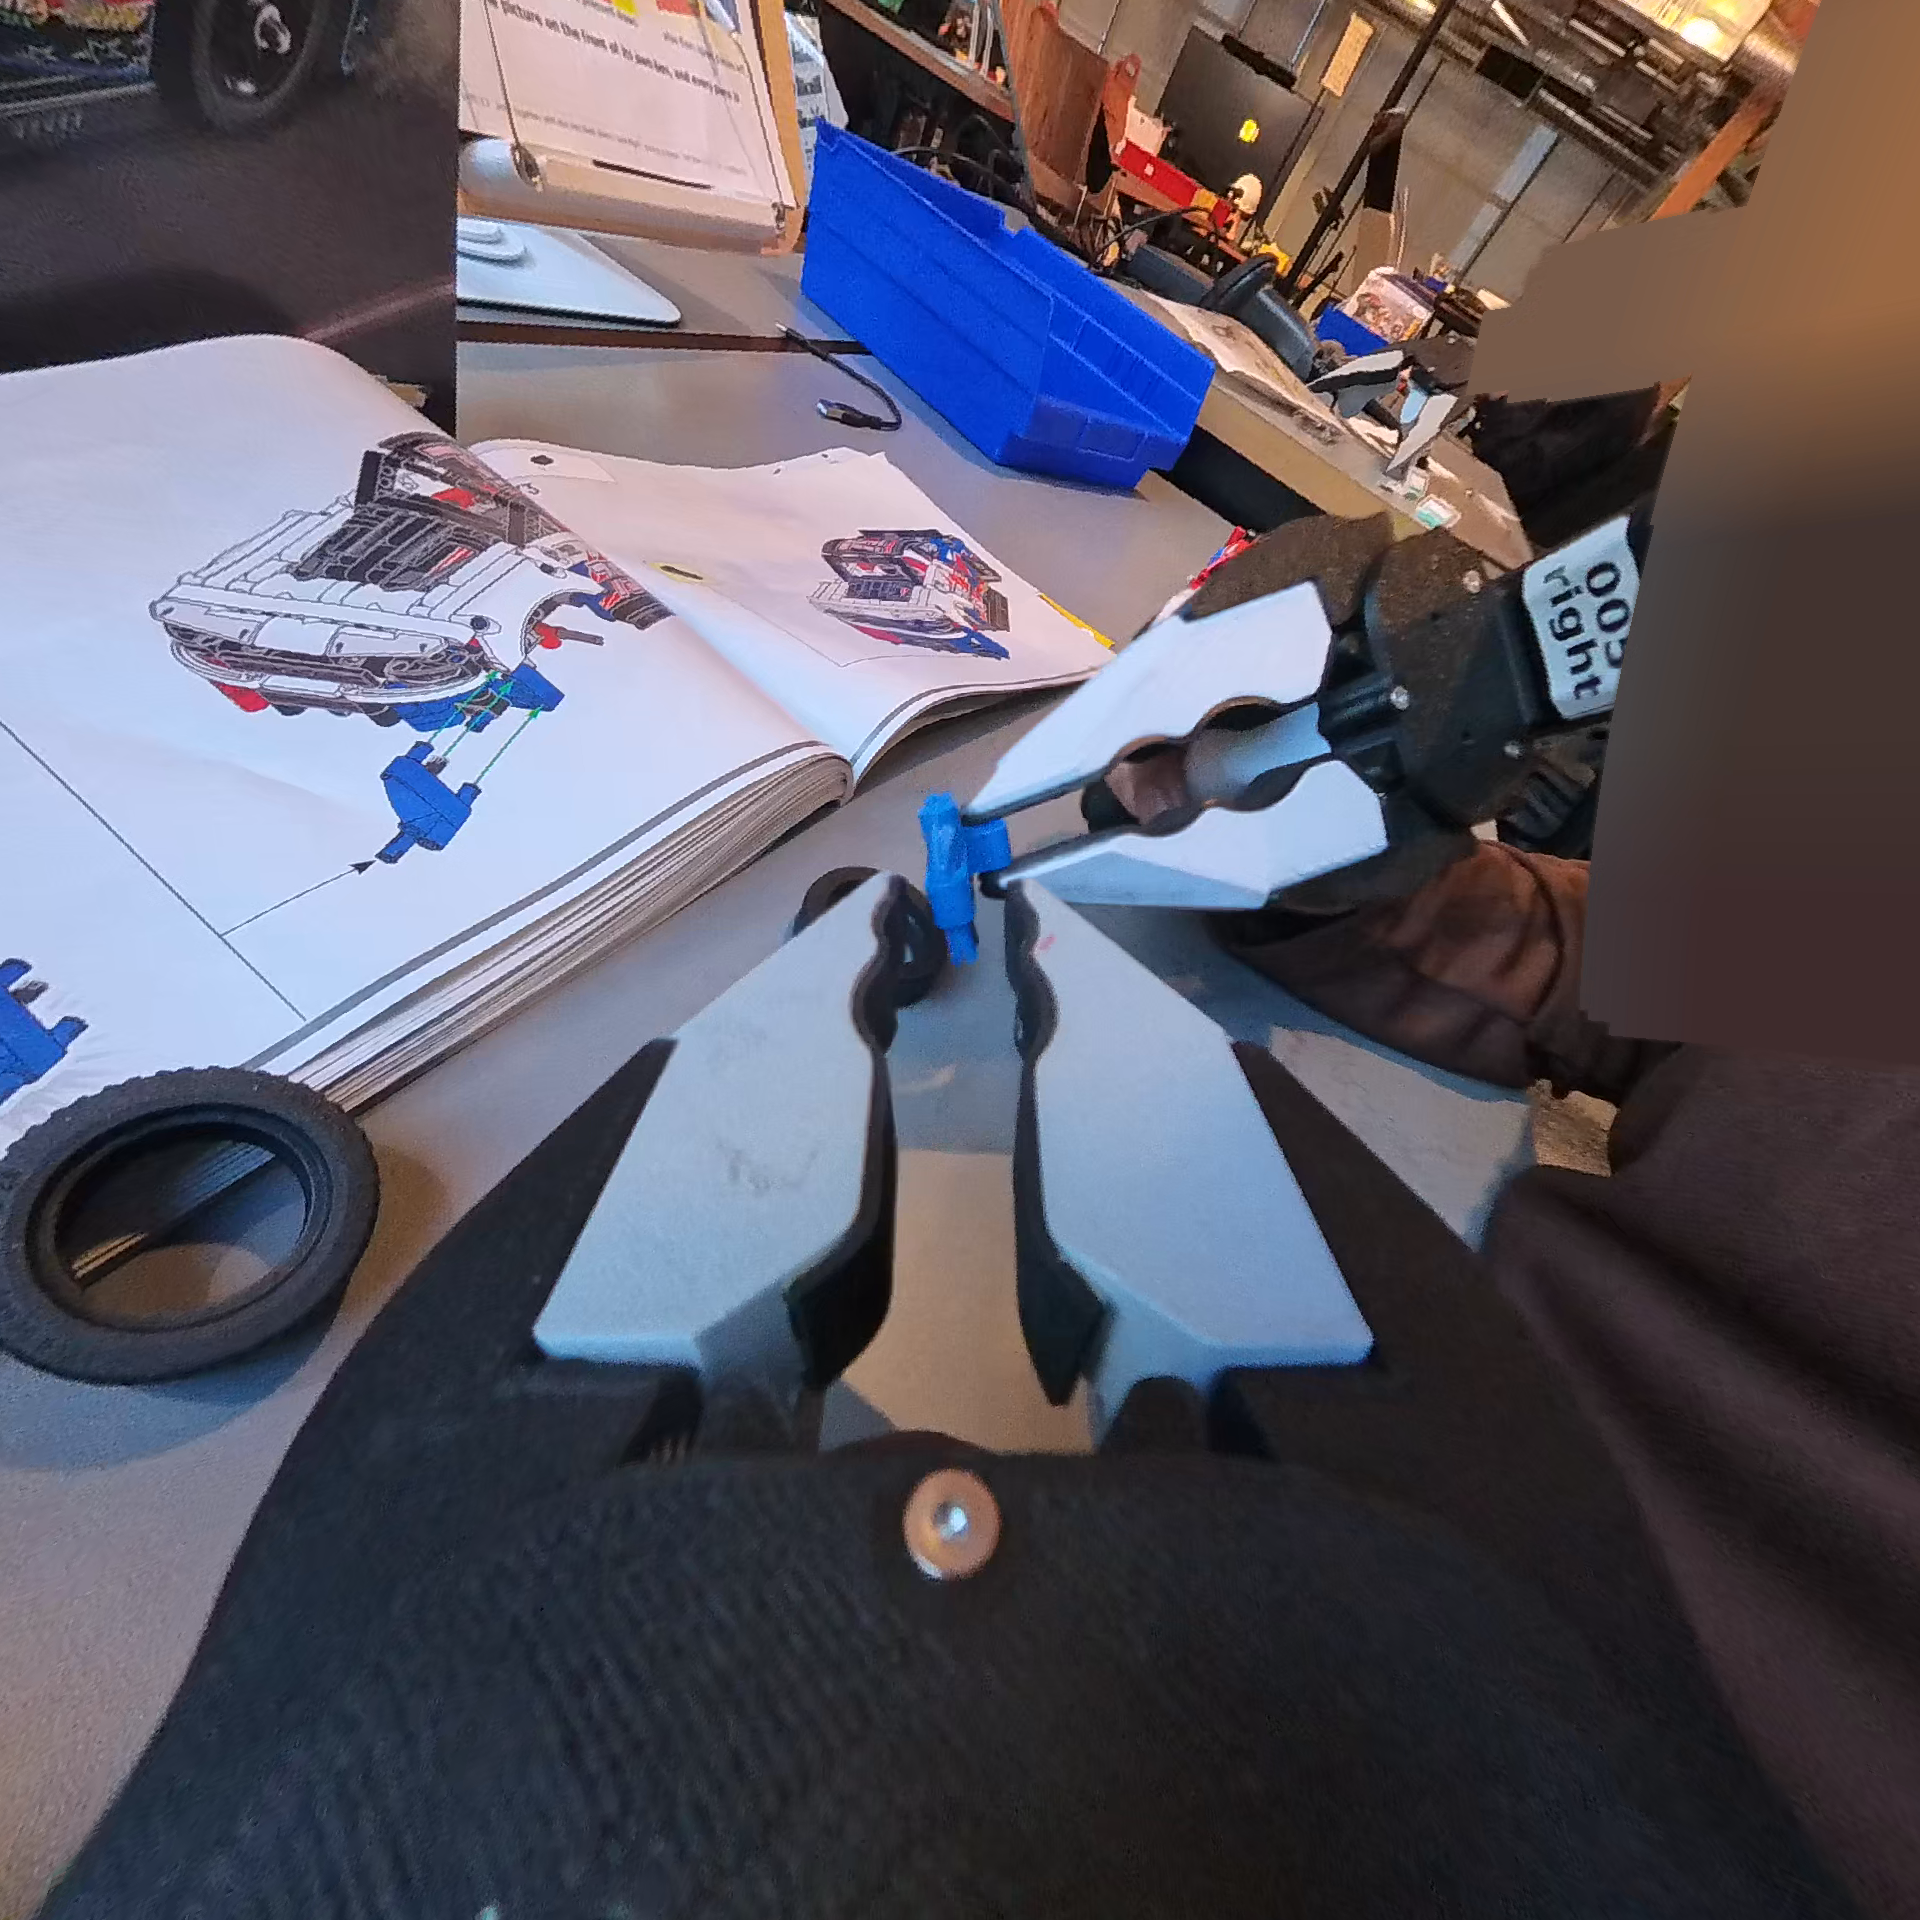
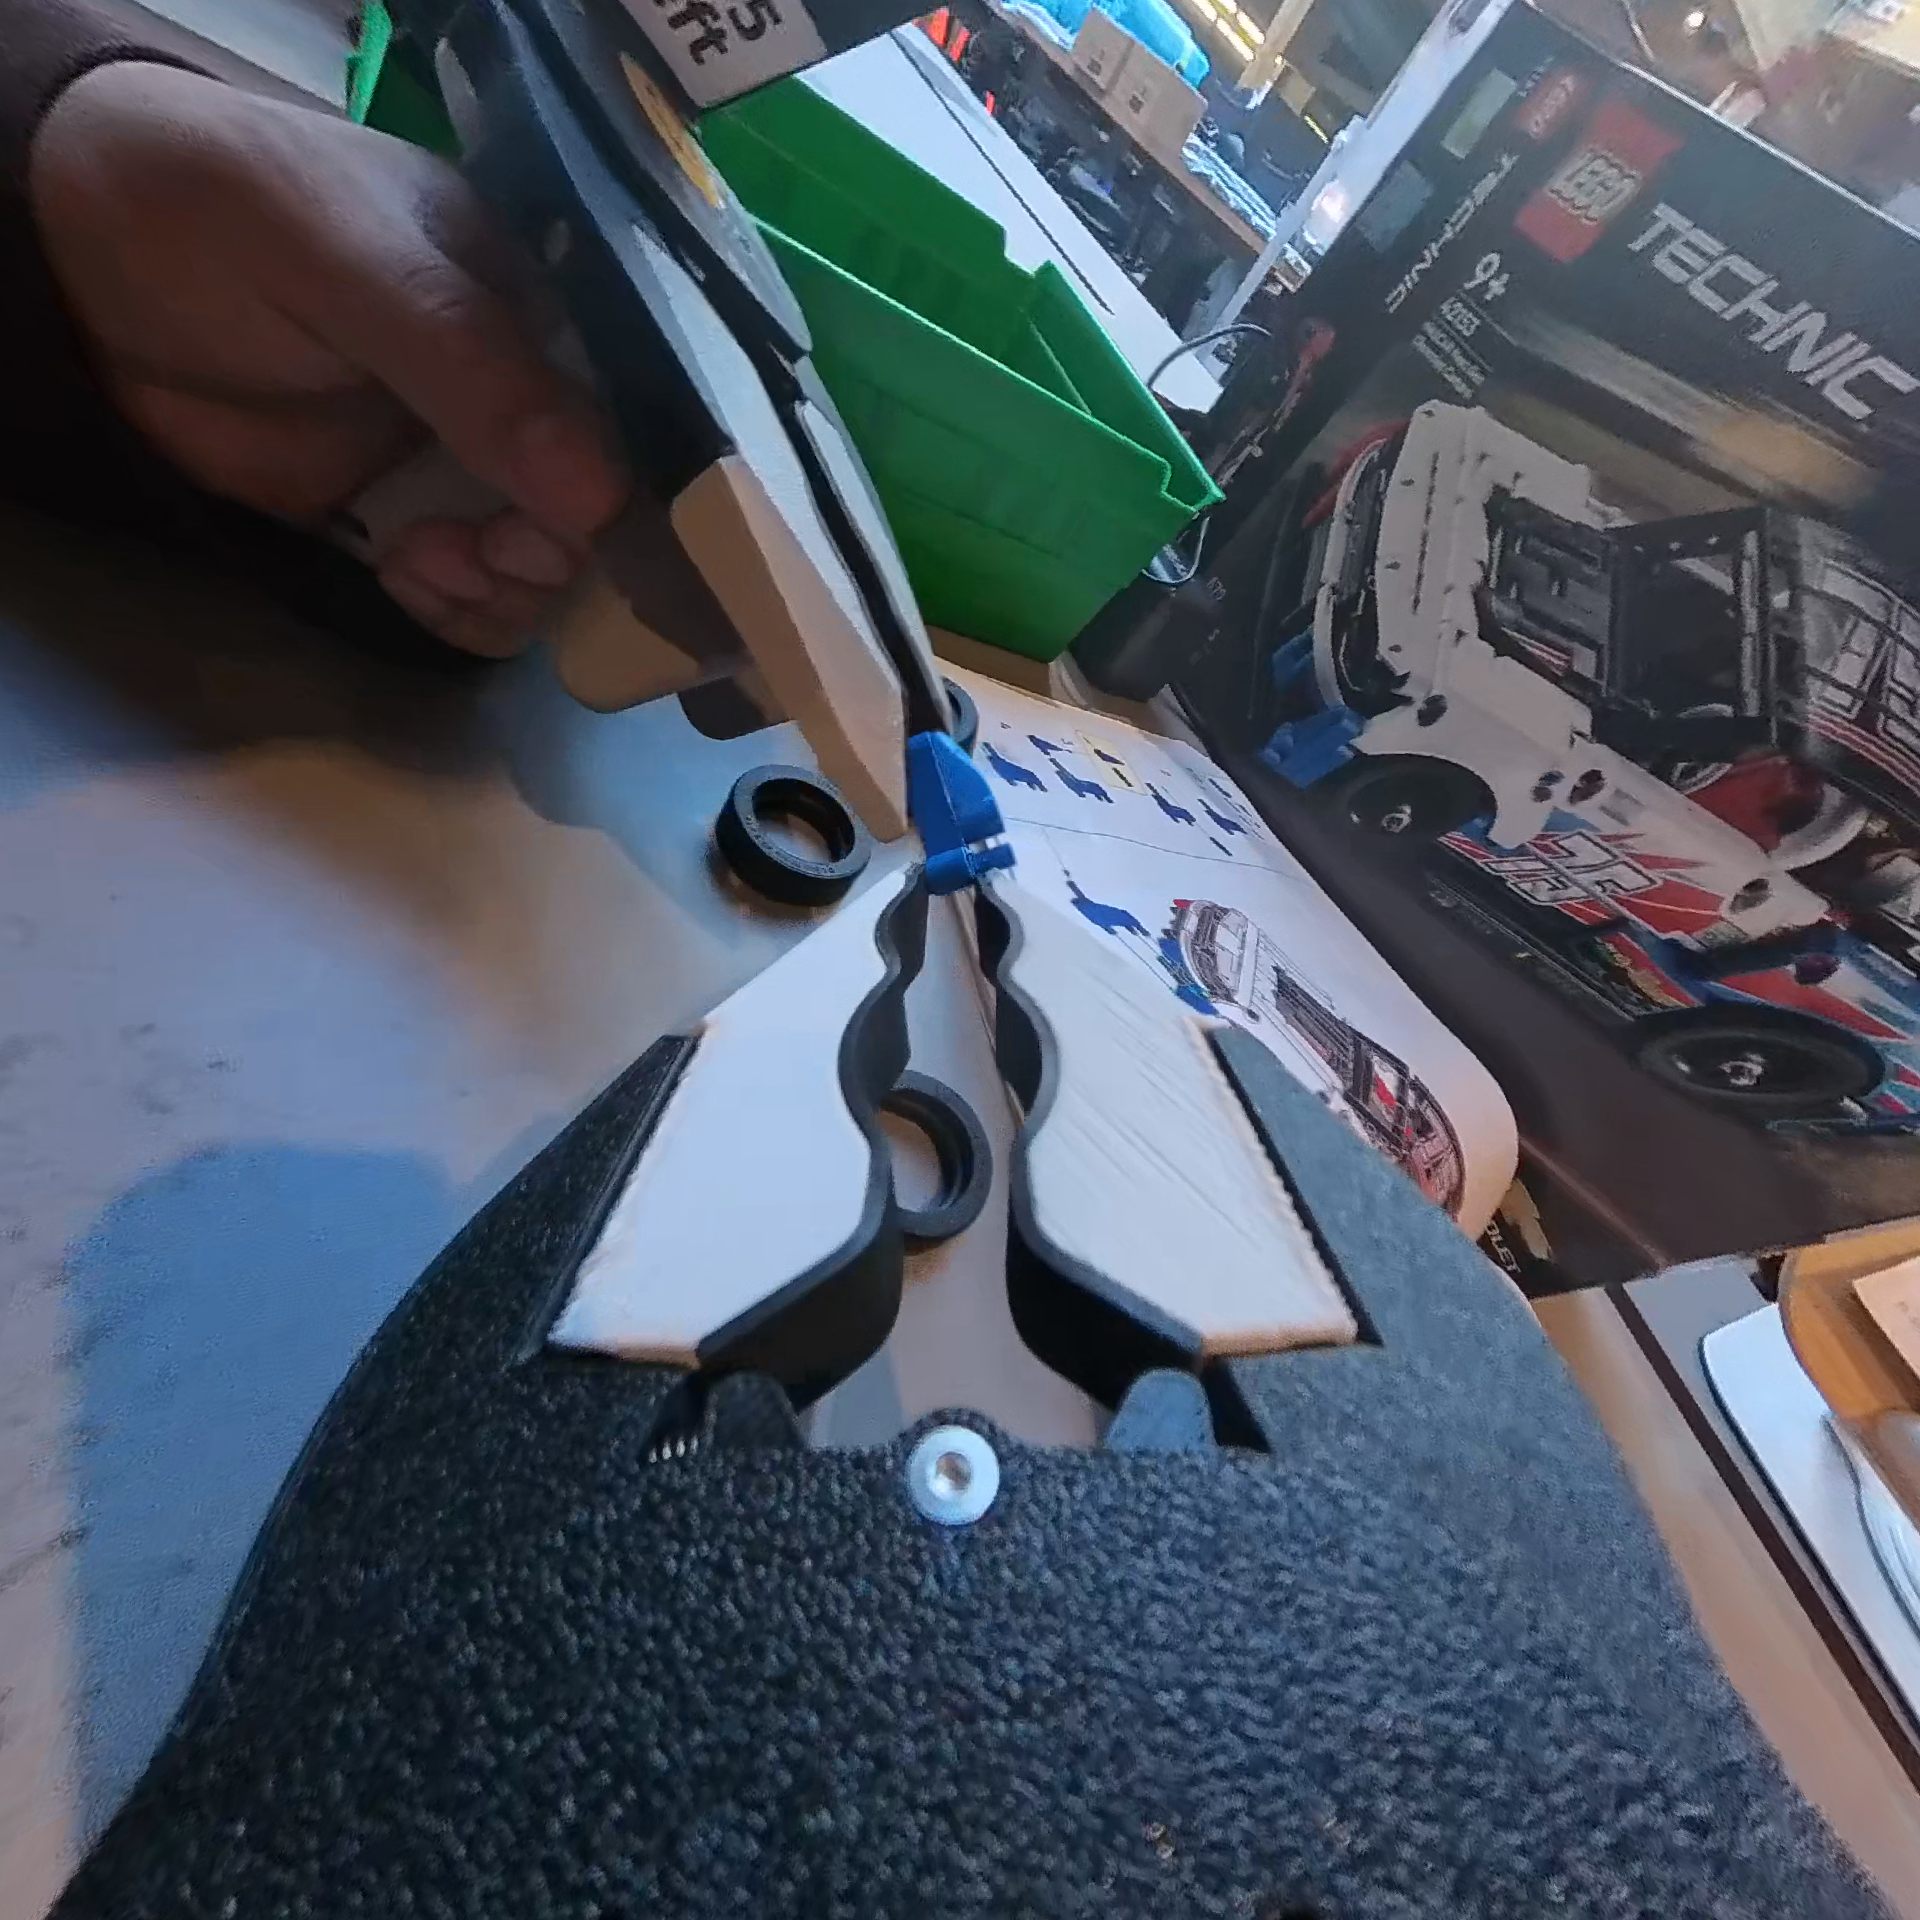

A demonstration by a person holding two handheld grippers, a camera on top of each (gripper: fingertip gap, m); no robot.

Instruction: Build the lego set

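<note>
A small blue Lego piece [image 1: 948, 891] hangs above the grey table, pinched between the tips of my left gripper [image 1: 954, 909]. My right gripper [image 1: 987, 850] comes in from the right, shut on a small blue connector [image 1: 994, 844] that touches the piece's upper right side. In the right wrist view my right gripper [image 2: 951, 883] holds the connector [image 2: 971, 860] at its tips. The left gripper [image 2: 914, 821] reaches down from the upper left with the blue piece [image 2: 948, 784] in it. The two parts meet just above the table.
The open instruction booklet [image 1: 416, 675] lies left, with a black tyre [image 1: 177, 1216] by its corner. Two more tyres [image 2: 790, 836] [image 2: 935, 1153] lie on the table. A blue bin [image 1: 997, 322], green bins [image 2: 966, 416] and the set's box [image 2: 1610, 675] stand behind. Less than 4 cm separates the two grippers' tips.
</note>
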